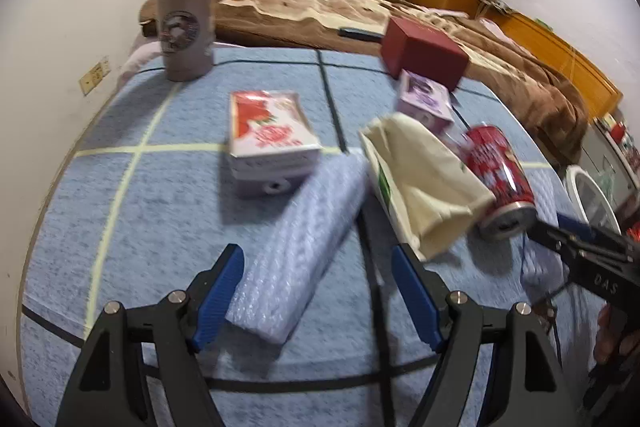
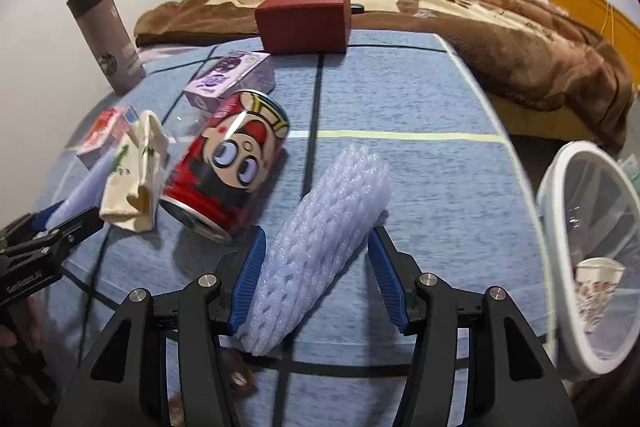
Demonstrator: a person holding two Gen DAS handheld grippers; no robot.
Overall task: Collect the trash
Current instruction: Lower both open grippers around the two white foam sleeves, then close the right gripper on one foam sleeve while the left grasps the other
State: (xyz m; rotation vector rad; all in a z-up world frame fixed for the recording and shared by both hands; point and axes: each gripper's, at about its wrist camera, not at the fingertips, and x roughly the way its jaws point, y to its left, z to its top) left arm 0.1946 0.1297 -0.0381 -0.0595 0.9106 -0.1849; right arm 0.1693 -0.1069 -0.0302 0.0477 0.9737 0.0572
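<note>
Blue-padded fingers of the right gripper [image 2: 316, 271] stand wide around a foam sleeve [image 2: 320, 243] lying on the blue table cloth [image 2: 420, 179]. Likewise the left gripper [image 1: 318, 291] is spread wide about another foam wrap [image 1: 304, 247], seemingly untouched. Between them lie a cream cloth bag [image 1: 420, 179] and red can [image 2: 232, 163]; a white mesh bin [image 2: 592, 259] stands right.

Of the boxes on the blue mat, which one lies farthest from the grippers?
The dark red box, at the mat's far edge by the bed. The purple carton and the red-and-white rose box both lie nearer.
</note>
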